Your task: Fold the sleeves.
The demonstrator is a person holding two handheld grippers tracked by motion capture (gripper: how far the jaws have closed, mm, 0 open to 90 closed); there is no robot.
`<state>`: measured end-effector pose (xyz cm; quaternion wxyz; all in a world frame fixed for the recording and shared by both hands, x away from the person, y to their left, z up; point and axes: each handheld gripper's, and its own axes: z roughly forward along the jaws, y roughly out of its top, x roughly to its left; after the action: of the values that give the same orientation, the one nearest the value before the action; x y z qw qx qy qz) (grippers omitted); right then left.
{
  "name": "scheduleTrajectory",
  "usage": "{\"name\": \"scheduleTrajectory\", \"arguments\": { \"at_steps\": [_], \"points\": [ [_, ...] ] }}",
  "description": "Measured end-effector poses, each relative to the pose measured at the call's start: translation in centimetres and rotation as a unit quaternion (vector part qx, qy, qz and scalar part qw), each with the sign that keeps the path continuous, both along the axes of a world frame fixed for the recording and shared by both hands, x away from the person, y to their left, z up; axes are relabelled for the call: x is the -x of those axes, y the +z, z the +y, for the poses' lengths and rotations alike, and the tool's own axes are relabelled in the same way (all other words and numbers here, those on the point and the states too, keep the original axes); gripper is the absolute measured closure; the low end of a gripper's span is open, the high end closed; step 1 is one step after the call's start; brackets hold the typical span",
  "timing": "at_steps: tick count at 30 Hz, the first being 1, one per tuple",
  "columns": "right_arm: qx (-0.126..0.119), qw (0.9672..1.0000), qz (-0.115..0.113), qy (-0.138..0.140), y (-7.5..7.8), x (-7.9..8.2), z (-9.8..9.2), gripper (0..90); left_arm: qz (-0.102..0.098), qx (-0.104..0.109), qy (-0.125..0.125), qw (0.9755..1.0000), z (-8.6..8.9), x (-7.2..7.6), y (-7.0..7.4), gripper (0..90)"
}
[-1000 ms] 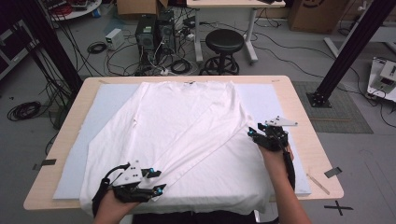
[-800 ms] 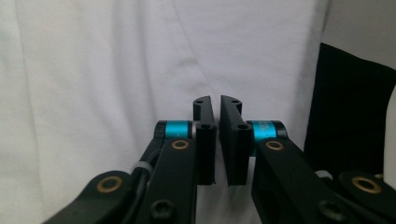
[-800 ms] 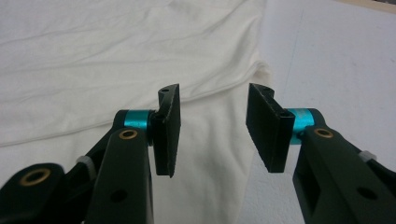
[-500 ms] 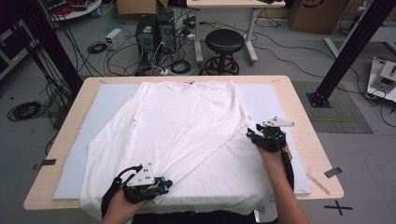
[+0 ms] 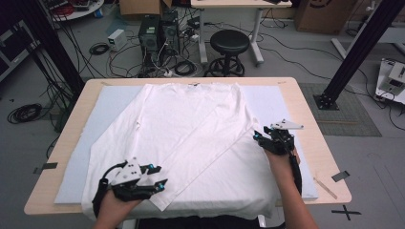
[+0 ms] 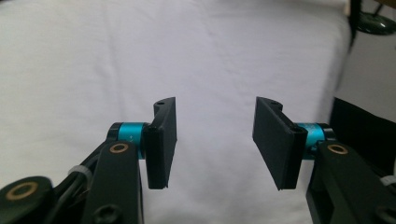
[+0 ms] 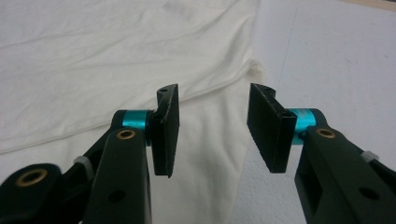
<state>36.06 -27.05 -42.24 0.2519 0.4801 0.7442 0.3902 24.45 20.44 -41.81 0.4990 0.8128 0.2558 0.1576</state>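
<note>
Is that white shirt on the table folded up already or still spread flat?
Partly folded. The white long-sleeved cotton shirt lies spread on the pale blue mat, but one sleeve is folded diagonally across its front.

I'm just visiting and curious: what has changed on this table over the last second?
The left gripper has just opened its jaws, with nothing between them, and moved slightly up the white shirt near the folded sleeve's end. The right gripper stayed open at the shirt's right edge; the shirt lies as before.

Grey floor, cable tangle (image 5: 57,62) upper left; black stool (image 5: 229,44) behind table (image 5: 305,119); computer towers (image 5: 160,31) beside it.
</note>
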Motion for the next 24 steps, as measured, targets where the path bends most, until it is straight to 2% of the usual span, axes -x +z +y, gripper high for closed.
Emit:
{"name": "scheduleTrajectory", "arguments": {
  "at_steps": [3, 4, 5, 8, 9, 10, 15, 20, 24],
  "points": [
    [-0.004, 1.0, -0.003, -0.003, 0.2, 0.1, -0.2, 54.4, 0.004, 0.003, 0.033, 0.9995, 1.7, -1.0, 0.8, 44.0],
    [-0.005, 1.0, -0.005, -0.005, 0.3, 0.1, -0.3, 54.3, 0.004, 0.003, 0.033, 0.9995, 1.7, -1.0, 0.8, 42.7],
    [-0.01, 0.9999, -0.006, -0.007, 0.4, 0.1, -0.4, 54.3, 0.007, -0.001, 0.052, 0.9986, 2.7, -1.8, 1.3, 40.8],
    [-0.012, 0.9999, -0.005, -0.009, 0.4, 0.1, -0.5, 54.2, 0.007, -0.002, 0.058, 0.9983, 3.2, -2.2, 1.5, 40.0],
    [-0.016, 0.9998, -0.005, -0.009, 0.3, 0.1, -0.6, 54.0, -0.002, -0.008, 0.087, 0.9962, 4.8, -3.5, 1.8, 40.0],
    [-0.017, 0.9998, -0.004, -0.008, 0.3, 0.1, -0.6, 54.1, 0.002, -0.005, 0.094, 0.9956, 5.3, -3.9, 1.8, 40.0],
    [-0.016, 0.9998, -0.001, -0.006, 0.1, 0.1, -0.5, 54.0, 0.019, 0.007, 0.113, 0.9933, 6.8, -4.5, 0.6, 39.9],
    [-0.012, 0.9999, 0.001, -0.004, -0.2, 0.2, -0.4, 52.4, 0.04, -0.007, 0.125, 0.9913, 7.5, -5.0, -1.1, 38.0],
    [-0.012, 0.9999, -0.004, -0.01, -0.2, 0.5, -0.7, 51.5, 0.051, -0.016, 0.144, 0.9882, 8.0, -5.4, -1.7, 38.8]
  ]
}}
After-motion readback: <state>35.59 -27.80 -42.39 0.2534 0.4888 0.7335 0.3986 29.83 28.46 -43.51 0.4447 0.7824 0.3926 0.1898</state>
